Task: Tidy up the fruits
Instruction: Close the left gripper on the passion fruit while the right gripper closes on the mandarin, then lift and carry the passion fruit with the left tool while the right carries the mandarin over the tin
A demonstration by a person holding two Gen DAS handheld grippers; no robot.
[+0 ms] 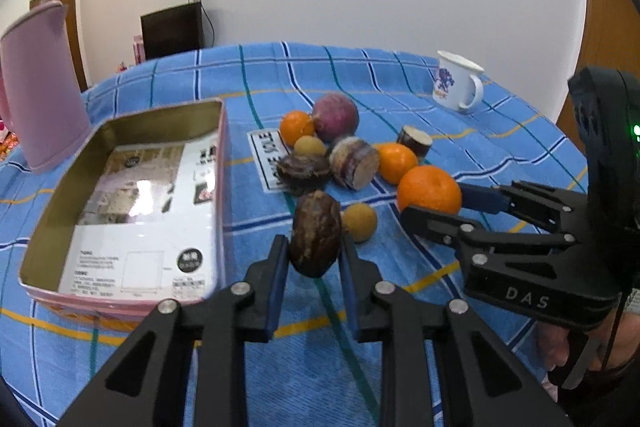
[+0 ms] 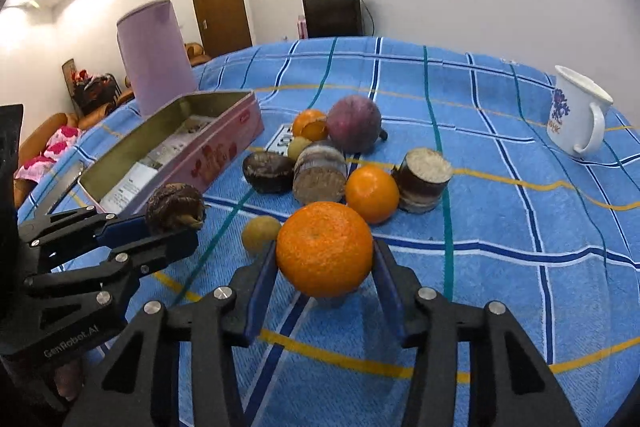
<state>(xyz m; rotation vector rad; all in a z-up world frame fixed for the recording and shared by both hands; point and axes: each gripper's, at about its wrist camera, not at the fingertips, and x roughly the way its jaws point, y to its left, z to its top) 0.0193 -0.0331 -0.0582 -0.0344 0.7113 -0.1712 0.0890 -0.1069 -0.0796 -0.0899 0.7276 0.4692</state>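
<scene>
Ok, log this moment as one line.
left gripper: shut on brown fruit | right gripper: shut on orange | pink tin: no fruit inside

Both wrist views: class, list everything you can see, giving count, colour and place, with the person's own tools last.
Oranges: three, orange; one in right gripper, two in pile.
Brown fruit: two, dark; one in left gripper, one in pile.
Purple fruit: one, back of pile.
Small yellow fruit: two.
Cut stalk pieces: two, brown.
Tin: one, pink, left.
Mug: one, white, far right.
Pink container: one, behind tin.
Tablecloth: blue checked.
Left gripper, right gripper: black, blue pads.
</scene>
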